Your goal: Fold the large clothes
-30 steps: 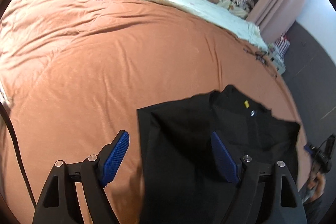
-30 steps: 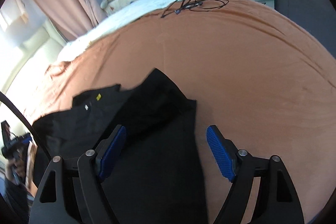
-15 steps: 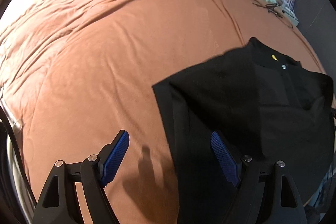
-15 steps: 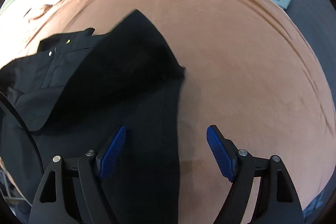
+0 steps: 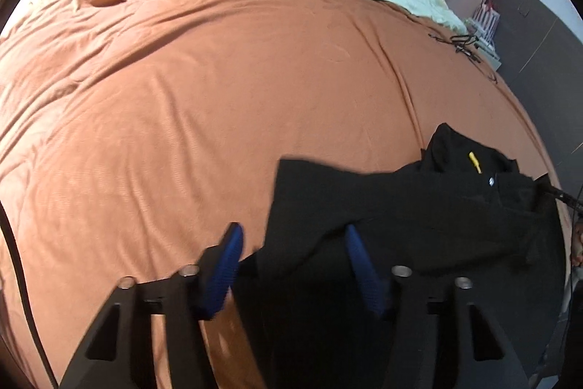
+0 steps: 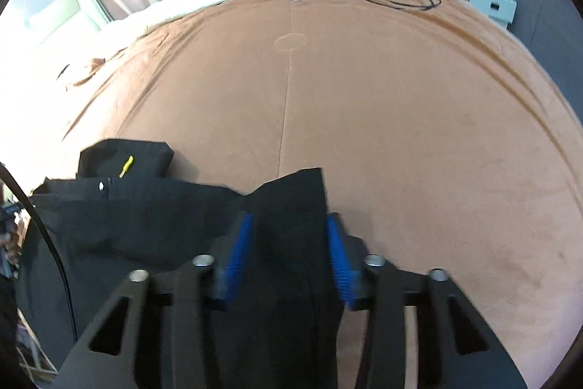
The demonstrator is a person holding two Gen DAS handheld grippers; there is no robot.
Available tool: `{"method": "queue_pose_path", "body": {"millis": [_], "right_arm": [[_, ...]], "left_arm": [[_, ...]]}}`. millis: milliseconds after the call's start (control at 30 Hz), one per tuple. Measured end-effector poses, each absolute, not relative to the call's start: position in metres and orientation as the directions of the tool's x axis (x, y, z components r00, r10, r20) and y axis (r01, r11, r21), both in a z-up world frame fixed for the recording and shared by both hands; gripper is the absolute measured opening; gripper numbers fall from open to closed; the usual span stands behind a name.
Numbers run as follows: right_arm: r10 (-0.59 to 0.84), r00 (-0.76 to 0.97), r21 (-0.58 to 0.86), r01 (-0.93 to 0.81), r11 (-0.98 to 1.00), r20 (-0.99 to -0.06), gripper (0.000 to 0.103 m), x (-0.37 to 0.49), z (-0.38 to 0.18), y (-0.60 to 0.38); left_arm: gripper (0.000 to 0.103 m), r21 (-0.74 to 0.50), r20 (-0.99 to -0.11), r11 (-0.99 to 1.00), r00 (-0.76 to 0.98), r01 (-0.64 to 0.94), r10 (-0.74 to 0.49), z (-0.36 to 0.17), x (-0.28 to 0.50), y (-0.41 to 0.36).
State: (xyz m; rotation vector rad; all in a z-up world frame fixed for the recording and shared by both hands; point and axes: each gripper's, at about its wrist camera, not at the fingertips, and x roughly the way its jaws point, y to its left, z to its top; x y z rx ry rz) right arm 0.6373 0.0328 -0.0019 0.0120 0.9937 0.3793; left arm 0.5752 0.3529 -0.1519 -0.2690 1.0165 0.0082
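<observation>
Left gripper (image 5: 291,265): angled steeply down, jaws just closing, blue pads partly apart, dark cloth between them.
Right gripper (image 6: 291,256): angled steeply down, jaws just closing, narrower gap, cloth between pads.

The black collared shirt with a small yellow tag and silver snap at its neck (image 5: 437,217) (image 6: 120,217) lies on the rust-orange bedspread near me, collar on the far side, its sides folded inward and rumpled.
</observation>
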Motion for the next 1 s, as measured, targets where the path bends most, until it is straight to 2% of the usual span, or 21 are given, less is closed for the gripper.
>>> {"method": "queue_pose_path", "body": {"millis": [33, 67, 133, 200, 467, 667, 767, 833, 867, 900, 933, 1000], "right_arm": [[0.319, 0.484, 0.183, -0.308, 0.934, -0.815, 0.020, 0.637, -0.004, 0.033], [0.317, 0.488, 0.177, -0.311, 0.934, -0.813, 0.014, 0.636, -0.004, 0.033], [0.314, 0.511, 0.166, -0.315, 0.935, -0.800, 0.005, 0.629, -0.001, 0.031], [0.314, 0.539, 0.167, -0.305, 0.938, -0.781, 0.002, 0.624, 0.005, 0.023], [0.324, 0.619, 0.185, -0.280, 0.942, -0.716, 0.001, 0.591, 0.023, 0.013], [0.269, 0.605, 0.161, -0.227, 0.960, -0.749, 0.001, 0.605, 0.004, 0.026], [0.216, 0.570, 0.119, -0.202, 0.972, -0.793, 0.006, 0.612, -0.011, 0.035], [0.222, 0.555, 0.129, -0.203, 0.971, -0.801, 0.022, 0.609, -0.015, 0.033], [0.245, 0.554, 0.151, -0.210, 0.966, -0.796, 0.048, 0.605, -0.015, 0.030], [0.257, 0.562, 0.163, -0.212, 0.963, -0.786, 0.069, 0.599, -0.013, 0.025], [0.256, 0.577, 0.160, -0.212, 0.964, -0.776, 0.072, 0.594, -0.010, 0.021], [0.258, 0.578, 0.161, -0.213, 0.964, -0.774, 0.072, 0.582, -0.008, 0.014]], "left_arm": [[0.038, -0.237, -0.838, 0.963, 0.527, -0.126, -0.137, -0.153, 0.578, 0.353], [0.034, -0.248, -0.839, 0.961, 0.524, -0.124, -0.149, -0.154, 0.580, 0.353], [0.011, -0.235, -0.834, 0.963, 0.535, -0.128, -0.132, -0.153, 0.580, 0.352], [0.004, -0.243, -0.817, 0.962, 0.560, -0.122, -0.135, -0.148, 0.576, 0.353], [0.002, -0.227, -0.759, 0.961, 0.647, -0.157, -0.074, -0.116, 0.557, 0.363], [0.002, -0.198, -0.785, 0.959, 0.619, -0.202, -0.031, -0.123, 0.572, 0.364], [0.015, -0.161, -0.827, 0.958, 0.562, -0.237, 0.000, -0.132, 0.585, 0.362], [0.033, -0.150, -0.838, 0.955, 0.545, -0.255, 0.015, -0.133, 0.585, 0.363], [0.040, -0.156, -0.834, 0.955, 0.552, -0.253, 0.010, -0.131, 0.583, 0.364], [0.057, -0.160, -0.829, 0.955, 0.559, -0.251, 0.008, -0.129, 0.579, 0.365], [0.068, -0.159, -0.824, 0.955, 0.566, -0.250, 0.011, -0.127, 0.576, 0.366], [0.070, -0.148, -0.814, 0.959, 0.580, -0.243, 0.021, -0.122, 0.565, 0.366]]}}
